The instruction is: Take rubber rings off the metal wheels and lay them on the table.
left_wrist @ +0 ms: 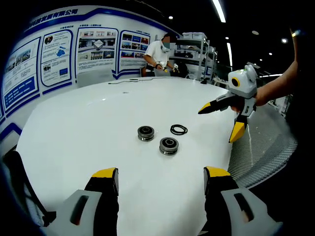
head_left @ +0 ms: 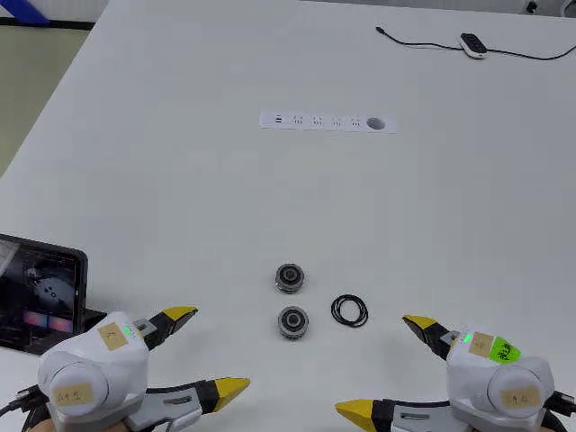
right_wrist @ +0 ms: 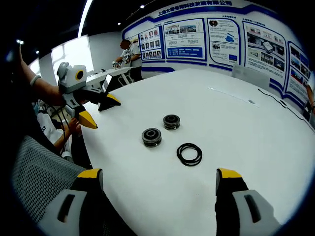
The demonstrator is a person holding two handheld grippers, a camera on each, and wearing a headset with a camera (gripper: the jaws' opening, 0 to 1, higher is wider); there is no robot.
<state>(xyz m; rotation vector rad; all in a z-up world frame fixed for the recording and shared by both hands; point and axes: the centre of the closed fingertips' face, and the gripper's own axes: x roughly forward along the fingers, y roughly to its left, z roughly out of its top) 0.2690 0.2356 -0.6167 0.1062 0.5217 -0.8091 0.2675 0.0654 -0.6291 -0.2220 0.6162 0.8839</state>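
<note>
**Two open grippers face two metal wheels on a white table**

A broad white table point(head_left: 180, 180) spans the head view. At its near edge the person holds two grey grippers with yellow-tipped jaws. The left gripper point(head_left: 214, 349) and the right gripper point(head_left: 378, 364) both have their jaws spread wide and hold nothing. Each angles inward toward the middle of the table.

Between them, a little farther out on the table, lie two small round metal wheels with dark rims. They lie flat, with their centre holes facing up. They line up one behind the other, apart, along the line running away from the person. The nearer wheel point(head_left: 293, 321) sits about midway between the two grippers, so either could reach it. The farther wheel point(head_left: 290, 278) lies just beyond it.

Just to the right of the nearer wheel, on the right gripper's side, thin black rubber rings point(head_left: 334, 311) lie flat on the table. They overlap. There seem to be two, though the exact count is hard to tell. Whether either wheel still carries a ring cannot be told.
</note>
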